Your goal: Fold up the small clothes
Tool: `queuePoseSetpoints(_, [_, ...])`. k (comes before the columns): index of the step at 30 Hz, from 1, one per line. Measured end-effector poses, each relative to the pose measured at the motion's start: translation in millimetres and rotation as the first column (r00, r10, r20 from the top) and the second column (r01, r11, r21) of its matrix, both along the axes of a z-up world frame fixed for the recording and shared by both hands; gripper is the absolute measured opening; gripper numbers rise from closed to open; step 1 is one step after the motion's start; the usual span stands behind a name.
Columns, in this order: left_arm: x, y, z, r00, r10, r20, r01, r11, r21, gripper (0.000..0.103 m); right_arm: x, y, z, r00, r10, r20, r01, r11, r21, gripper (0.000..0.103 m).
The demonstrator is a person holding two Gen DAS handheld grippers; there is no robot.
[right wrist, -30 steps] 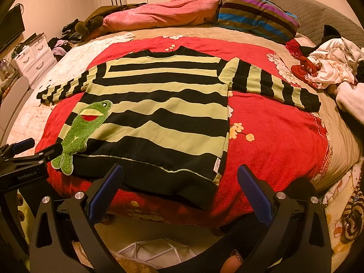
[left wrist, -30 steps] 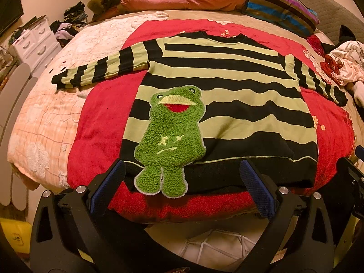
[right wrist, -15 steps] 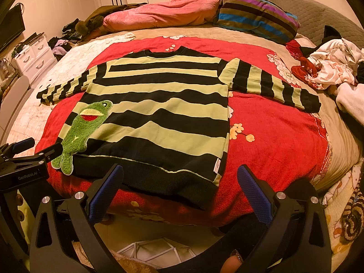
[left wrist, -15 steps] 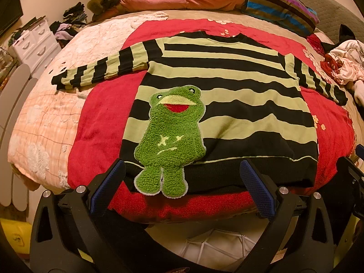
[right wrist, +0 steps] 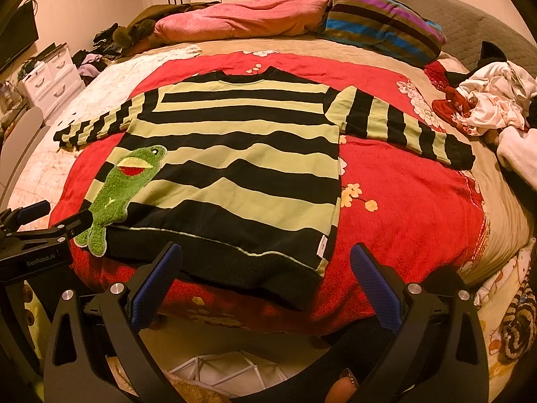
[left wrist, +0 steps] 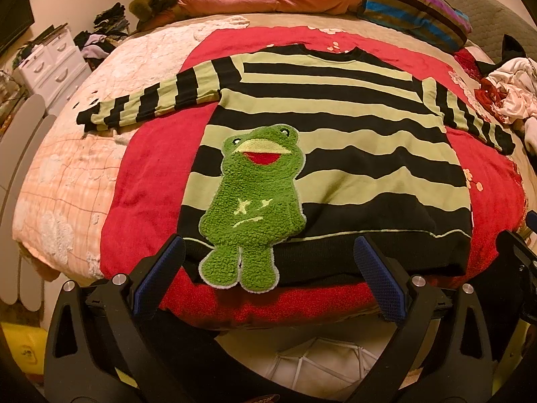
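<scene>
A black and light-green striped sweater [left wrist: 335, 154] with a fuzzy green frog patch [left wrist: 255, 208] lies flat, front up, on a red towel [left wrist: 147, 181] on the bed, both sleeves spread out. It also shows in the right wrist view [right wrist: 235, 168]. My left gripper [left wrist: 268, 275] is open and empty, just in front of the sweater's hem near the frog's feet. My right gripper [right wrist: 265, 278] is open and empty, in front of the hem's right part. The left gripper's body [right wrist: 33, 245] shows at the left edge of the right wrist view.
A pink duvet [right wrist: 241, 16] and a striped pillow [right wrist: 382, 27] lie at the far side of the bed. A heap of white and red clothes [right wrist: 490, 100] lies at the right. White drawers [right wrist: 50, 77] stand at the left. A white wire rack [left wrist: 322, 362] sits below the bed edge.
</scene>
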State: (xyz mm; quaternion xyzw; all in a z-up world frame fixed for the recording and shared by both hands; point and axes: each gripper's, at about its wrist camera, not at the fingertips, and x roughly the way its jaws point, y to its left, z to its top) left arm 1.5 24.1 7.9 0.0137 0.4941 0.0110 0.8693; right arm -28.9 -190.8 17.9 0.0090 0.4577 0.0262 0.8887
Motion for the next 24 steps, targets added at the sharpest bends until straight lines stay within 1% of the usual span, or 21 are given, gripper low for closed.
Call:
queuePoseSetpoints(5, [0.0,1.6,0.1,1.000,-0.002,0.001,0.002,1.000,-0.017,0.094,0.0,-0.6,-1.5,1.000,0.003,-0.006,-0.003,1.000,-0.001,0.099])
queuePoseSetpoints(8, [1.3,-2.1,-1.0,1.000,0.002,-0.007,-0.002,1.000,0.015,0.094,0.3,0.5,-1.5,1.000,0.004,-0.007,-0.004,1.000,-0.002,0.099])
queuePoseSetpoints(9, [1.1,-2.6,-1.3,1.000,-0.002,-0.007,0.002,1.000,0.010,0.094,-0.2,0.1,-1.6,1.000,0.004,-0.007,-0.004,1.000,-0.003,0.099])
queuePoseSetpoints(12, [-0.1,-0.8,-2.8,1.000,-0.007,-0.018,0.006,0.999,-0.046,0.094,1.5,0.6,-2.8,1.000,0.008,-0.008,-0.008,1.000,-0.005,0.099])
queuePoseSetpoints(13, [-2.1,-1.1,-1.8,1.000,0.003,-0.003,-0.003,0.999,-0.040,0.094,1.4,0.2,-3.3,1.000,0.009,-0.009,-0.009,1.000,-0.006,0.099])
queuePoseSetpoints(15, [-5.6,-2.6,2.3,0.999,0.017,0.041,-0.017,1.000,-0.005,0.094,2.0,1.5,-2.7,1.000,0.008,-0.008,-0.008,1.000,-0.006,0.099])
queuePoseSetpoints(16, [-5.2,-3.9,3.9,0.999,0.013,0.046,-0.013,1.000,0.001,0.094,1.3,0.6,-2.9,1.000,0.008,-0.008,-0.008,1.000,-0.006,0.099])
queuePoseSetpoints(19, [-2.7,-4.2,5.8,0.999,0.016,0.042,-0.017,1.000,0.011,0.094,1.3,0.7,-2.8,1.000,0.011,-0.008,-0.011,1.000,-0.007,0.099])
queuePoseSetpoints(22, [-0.9,-2.6,2.5,1.000,0.019,0.015,-0.019,1.000,-0.014,0.094,1.6,0.4,-3.5,1.000,0.009,-0.009,-0.009,1.000,-0.005,0.099])
queuePoseSetpoints(24, [-2.2,-3.8,1.9,1.000,0.008,0.019,-0.008,1.000,-0.010,0.094,1.8,1.0,-4.0,1.000,0.009,-0.011,-0.009,1.000,-0.005,0.099])
